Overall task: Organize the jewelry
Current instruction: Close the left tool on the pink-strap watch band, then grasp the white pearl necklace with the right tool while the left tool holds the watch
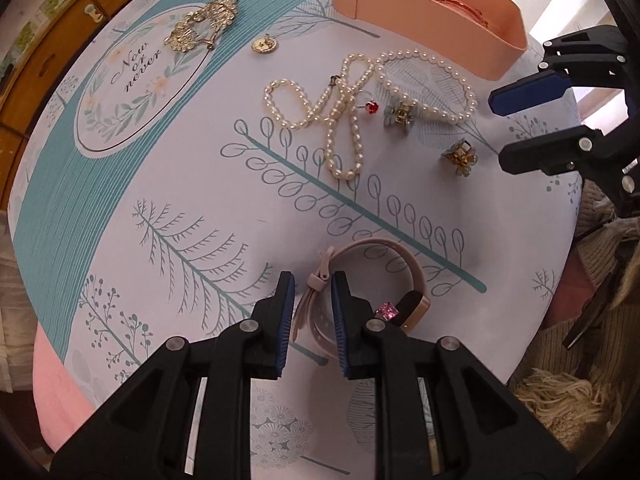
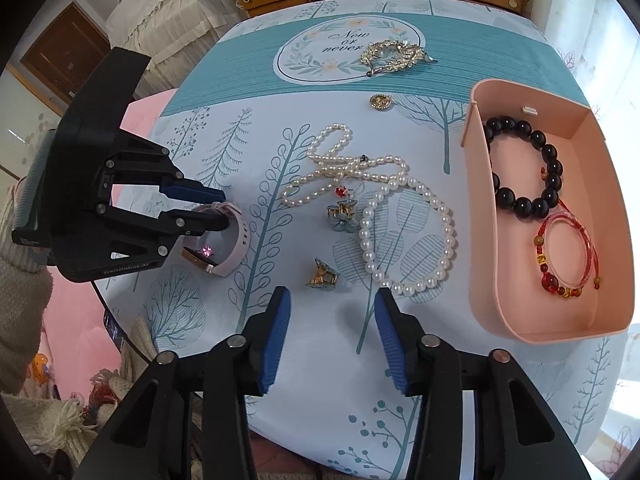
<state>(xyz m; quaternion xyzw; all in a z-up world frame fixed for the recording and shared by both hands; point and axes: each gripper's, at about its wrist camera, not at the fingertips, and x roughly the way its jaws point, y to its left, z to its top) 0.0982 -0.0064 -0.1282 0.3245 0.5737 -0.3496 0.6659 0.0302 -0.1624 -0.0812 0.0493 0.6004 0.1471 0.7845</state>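
Watch first, at the far left of the right wrist view: your left gripper points down at it, and its pink strap passes between the two nearly closed pads, but I cannot tell if they press it. It rests on the printed tablecloth. In the middle lie two pearl strands, a red ring and two flower clips. Your right gripper hangs above the cloth, near the closer clip, jaws apart and empty. At the right the pink tray holds a black bead bracelet and a red cord bracelet.
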